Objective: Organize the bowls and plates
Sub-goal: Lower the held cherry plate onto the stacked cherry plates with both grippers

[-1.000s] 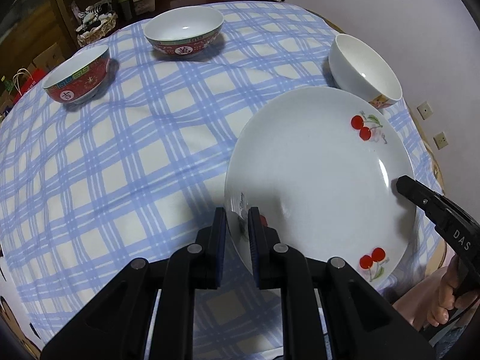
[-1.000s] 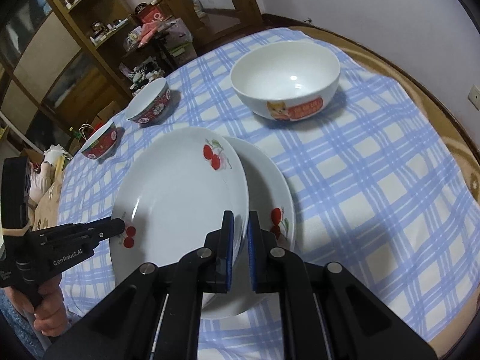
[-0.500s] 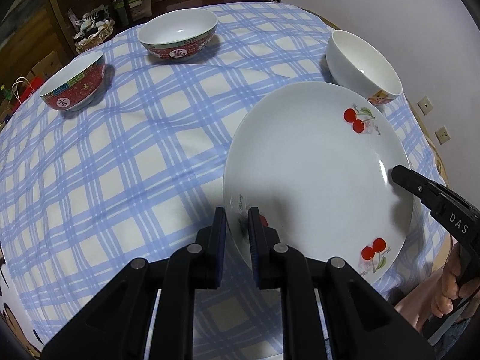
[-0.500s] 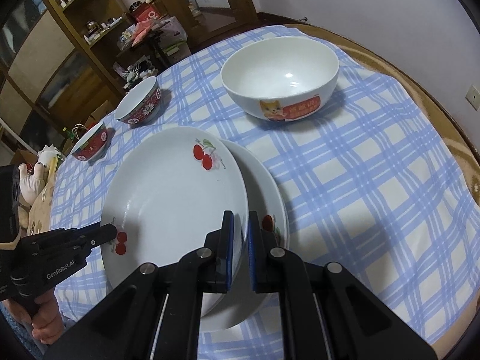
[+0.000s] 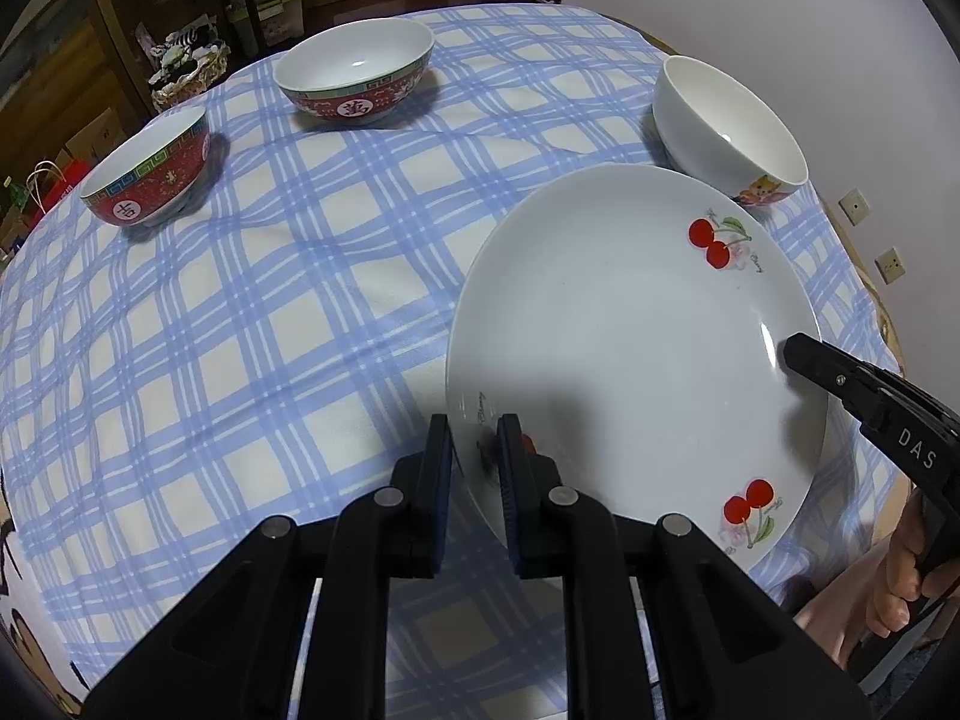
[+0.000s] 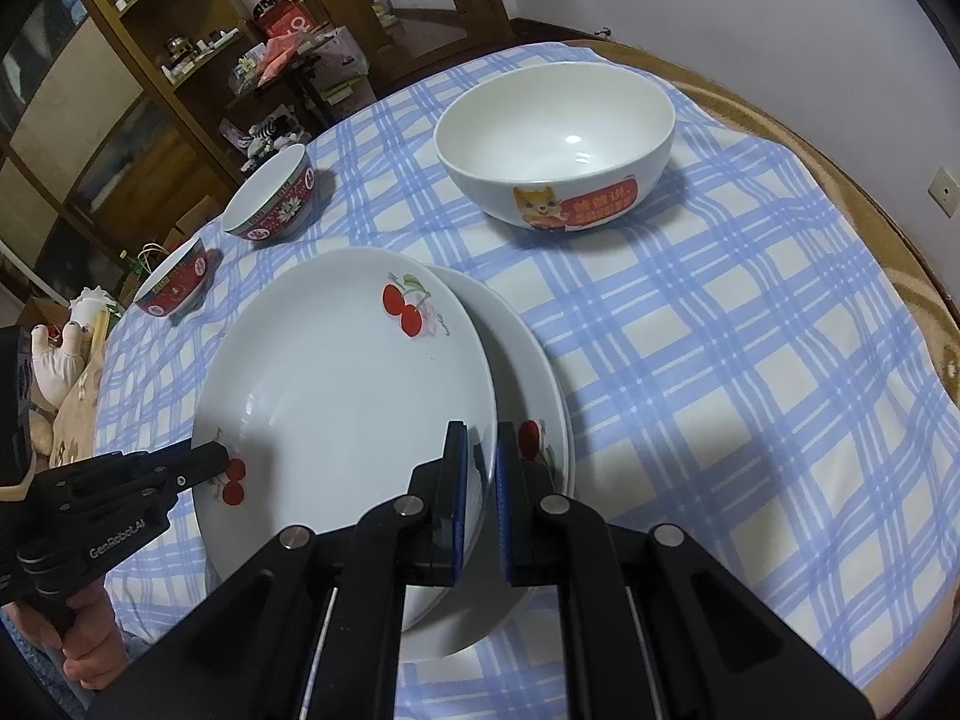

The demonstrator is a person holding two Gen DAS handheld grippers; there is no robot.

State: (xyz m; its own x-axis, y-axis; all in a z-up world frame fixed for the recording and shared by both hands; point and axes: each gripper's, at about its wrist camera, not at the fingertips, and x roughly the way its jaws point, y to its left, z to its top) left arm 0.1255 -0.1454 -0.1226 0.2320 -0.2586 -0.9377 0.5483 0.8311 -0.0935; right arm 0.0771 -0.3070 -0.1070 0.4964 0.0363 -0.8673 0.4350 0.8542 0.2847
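Note:
A white cherry-print plate is held at opposite rims by both grippers. My left gripper is shut on its near rim; my right gripper is shut on its other rim. In the right wrist view this plate sits tilted over a second cherry plate that lies on the checked cloth. A white cat-print bowl stands beyond the plates, and it also shows in the left wrist view. Two red patterned bowls stand farther off.
The round table has a blue and white checked cloth. Its edge curves close to the wall on the right. Wooden shelves and clutter stand beyond the far side. A stuffed toy lies by the left edge.
The held plate has come lower and shifted over the second plate, overlapping it more. Both grippers stay shut on its rims.

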